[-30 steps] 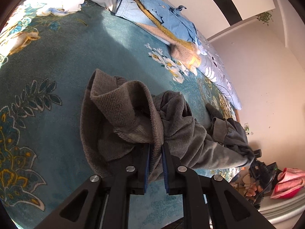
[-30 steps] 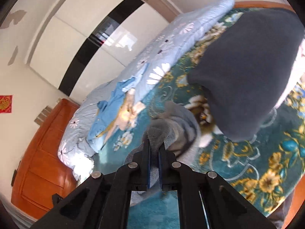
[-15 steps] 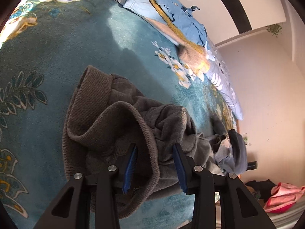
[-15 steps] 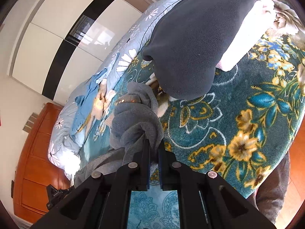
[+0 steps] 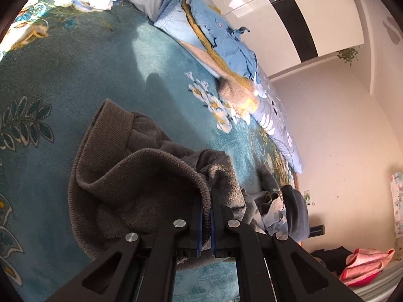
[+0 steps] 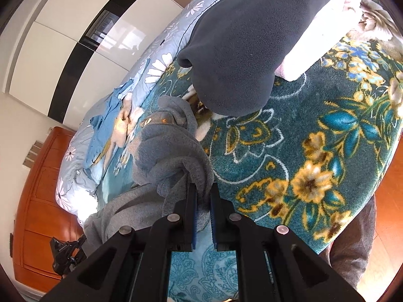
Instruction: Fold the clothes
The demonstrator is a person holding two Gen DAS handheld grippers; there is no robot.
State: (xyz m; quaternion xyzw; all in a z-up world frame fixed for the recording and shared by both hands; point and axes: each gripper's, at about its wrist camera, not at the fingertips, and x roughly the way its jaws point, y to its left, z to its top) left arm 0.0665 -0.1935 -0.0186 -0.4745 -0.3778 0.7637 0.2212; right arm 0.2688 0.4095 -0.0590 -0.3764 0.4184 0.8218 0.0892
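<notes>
Jaws on the left gripper (image 5: 206, 210) are clamped on the ribbed hem of the grey sweater (image 5: 141, 188), cloth pinched between the blue pads. Right gripper (image 6: 202, 198) jaws are opening, a fold of the same sweater (image 6: 171, 151) sits between them, pads look just off the cloth.

Sweater lies crumpled on the teal floral blanket (image 5: 75, 75), one bunch at each gripper, loose middle part sagging between.

Around it:
- dark fleece garment (image 6: 239, 45) lies on a white folded piece (image 6: 317, 35), just past the right-hand bunch, near but not touching as far as I can tell
- blue folded clothes (image 5: 216, 32) with a mustard-and-beige knit (image 5: 236, 90) sit further up the bed, well apart from the sweater
- pale blue daisy quilt (image 6: 161, 58) runs along the far side
- pink cloth (image 5: 365, 264) on a surface off the bed, far right in left view
- wooden cabinet (image 6: 37, 214) and glossy wardrobe (image 6: 75, 37) beyond the bed

Room: bare blanket to the left of and above the left bunch. On the right side, open floral blanket to the right of the gripper up to the bed edge, wood floor (image 6: 388, 214) past it. Fleece pile blocks the straight-ahead direction for the right gripper.

Pose: both grippers tilt down at the bed, low over the blanket.
</notes>
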